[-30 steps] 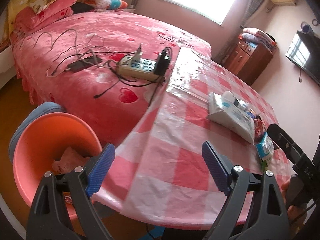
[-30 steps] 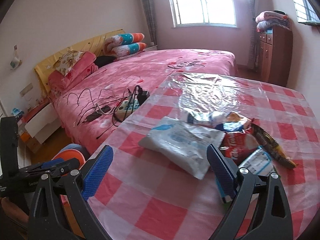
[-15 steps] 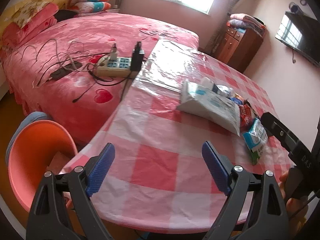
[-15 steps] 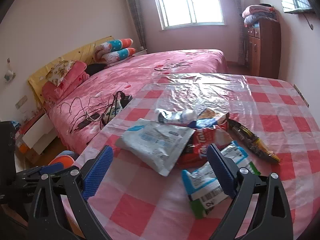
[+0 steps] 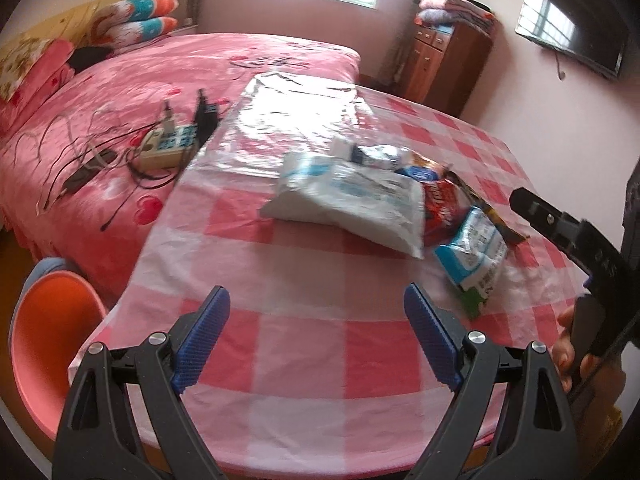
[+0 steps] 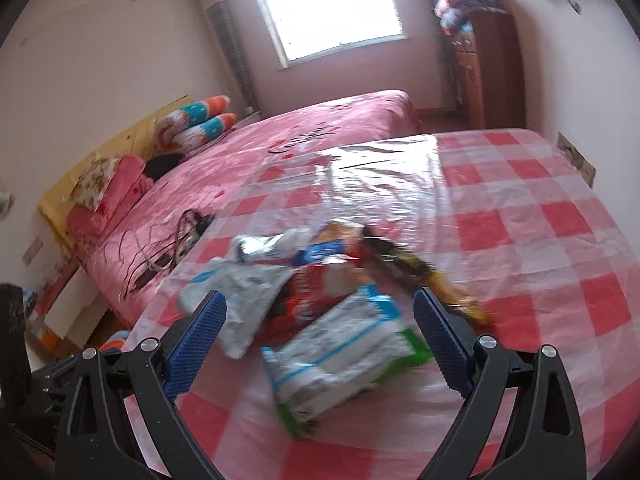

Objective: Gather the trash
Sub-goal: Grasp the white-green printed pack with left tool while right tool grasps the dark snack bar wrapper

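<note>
Both tongs were spread wide and empty, the right tongs poised just over the blue-and-white wrapper at the near edge of the wrapper pile on the surface, likely to grab it, the left tongs waiting short of the pile beside the orange bin.

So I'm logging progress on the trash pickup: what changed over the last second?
The right gripper moved in toward the wrapper pile, jaws open, now framing the blue-and-green packet. The left gripper swung from the orange bin toward the table, open and empty. Nothing was grasped or released; the wrappers lie as before.
</note>
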